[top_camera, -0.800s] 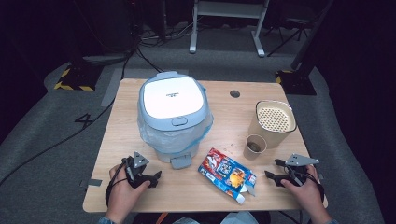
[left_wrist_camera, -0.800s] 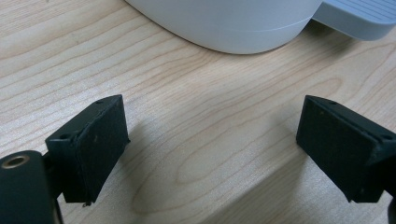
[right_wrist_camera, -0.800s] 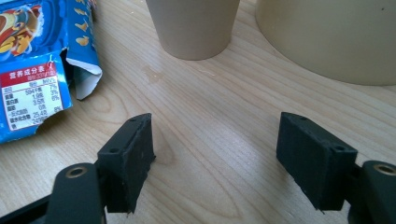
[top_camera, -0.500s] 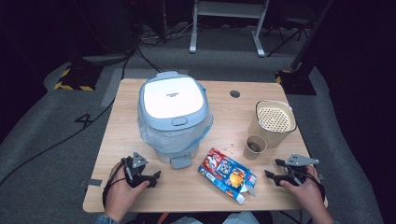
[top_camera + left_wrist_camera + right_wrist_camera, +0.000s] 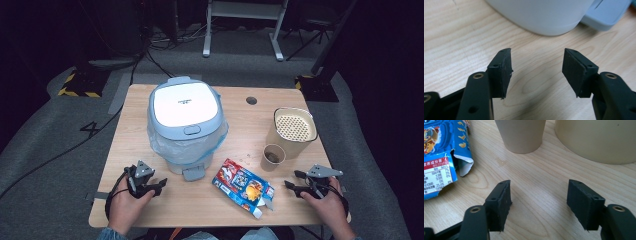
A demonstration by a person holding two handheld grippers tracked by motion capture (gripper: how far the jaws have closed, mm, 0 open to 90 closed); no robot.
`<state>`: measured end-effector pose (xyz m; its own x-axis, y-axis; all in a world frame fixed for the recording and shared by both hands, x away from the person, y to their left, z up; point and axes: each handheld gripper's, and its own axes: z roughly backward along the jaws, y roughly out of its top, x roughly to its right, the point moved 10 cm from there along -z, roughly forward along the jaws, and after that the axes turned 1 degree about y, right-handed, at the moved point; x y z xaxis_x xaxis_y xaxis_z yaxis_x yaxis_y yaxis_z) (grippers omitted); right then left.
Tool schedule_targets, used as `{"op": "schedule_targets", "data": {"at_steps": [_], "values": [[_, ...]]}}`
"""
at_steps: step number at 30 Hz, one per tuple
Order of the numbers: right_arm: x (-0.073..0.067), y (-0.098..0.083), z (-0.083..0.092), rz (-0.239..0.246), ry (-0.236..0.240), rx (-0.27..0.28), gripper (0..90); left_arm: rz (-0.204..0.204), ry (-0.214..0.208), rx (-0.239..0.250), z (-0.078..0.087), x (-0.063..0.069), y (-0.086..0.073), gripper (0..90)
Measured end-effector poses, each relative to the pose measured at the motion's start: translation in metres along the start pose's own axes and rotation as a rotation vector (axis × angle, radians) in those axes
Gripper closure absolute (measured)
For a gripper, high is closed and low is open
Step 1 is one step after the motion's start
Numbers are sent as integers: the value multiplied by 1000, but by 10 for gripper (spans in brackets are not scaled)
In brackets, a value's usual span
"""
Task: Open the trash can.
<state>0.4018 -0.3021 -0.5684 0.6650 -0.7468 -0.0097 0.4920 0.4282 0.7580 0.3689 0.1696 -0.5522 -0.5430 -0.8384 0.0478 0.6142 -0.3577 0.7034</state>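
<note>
A white bin with a pale blue lid (image 5: 186, 107) and a plastic liner stands mid-table, its foot pedal (image 5: 192, 173) facing me. My left gripper (image 5: 159, 183) rests on the table at the bin's front left, open and empty. In the left gripper view its jaws (image 5: 536, 66) point at the bin's base (image 5: 544, 15) and the pedal (image 5: 607, 15). A torn blue snack box (image 5: 243, 186) lies flat right of the pedal. My right gripper (image 5: 291, 180) rests at the front right, open, with bare wood between its jaws (image 5: 539, 195). It faces a paper cup (image 5: 520, 135).
The paper cup (image 5: 272, 157) stands beside a beige container with a perforated lid (image 5: 294, 131) at the right; the container's wall (image 5: 599, 140) and the box's torn flap (image 5: 461, 162) lie just ahead of the right gripper. A cable hole (image 5: 251, 100) marks the table's far side.
</note>
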Motion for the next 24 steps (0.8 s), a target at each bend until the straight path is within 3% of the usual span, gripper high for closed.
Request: {"op": "schedule_targets", "data": {"at_steps": [2,5,6,9,11,12,14,15,19,21,24], "values": [[0,0,0,6,2,1,393,-10,-30,25,10,5,8,471],[0,0,1,7,4,2,401,-28,-42,37,17,7,14,521],[0,0,1,9,6,3,409,-49,-54,43,25,9,20,547],[-2,0,1,19,18,5,445,-61,-79,53,32,13,26,640],[-2,0,1,20,21,6,453,-97,-122,67,40,21,33,660],[-3,0,1,22,24,7,458,-123,-149,68,46,25,37,723],[-3,0,1,23,24,7,460,-131,-154,70,49,26,39,740],[-3,0,1,23,25,7,461,-158,-167,75,55,29,43,787],[-3,0,1,23,24,7,462,-163,-192,90,65,33,50,825],[-3,0,1,24,24,7,462,-164,-229,112,75,37,57,845],[-3,0,2,23,24,7,462,-165,-241,119,82,38,62,874]]}}
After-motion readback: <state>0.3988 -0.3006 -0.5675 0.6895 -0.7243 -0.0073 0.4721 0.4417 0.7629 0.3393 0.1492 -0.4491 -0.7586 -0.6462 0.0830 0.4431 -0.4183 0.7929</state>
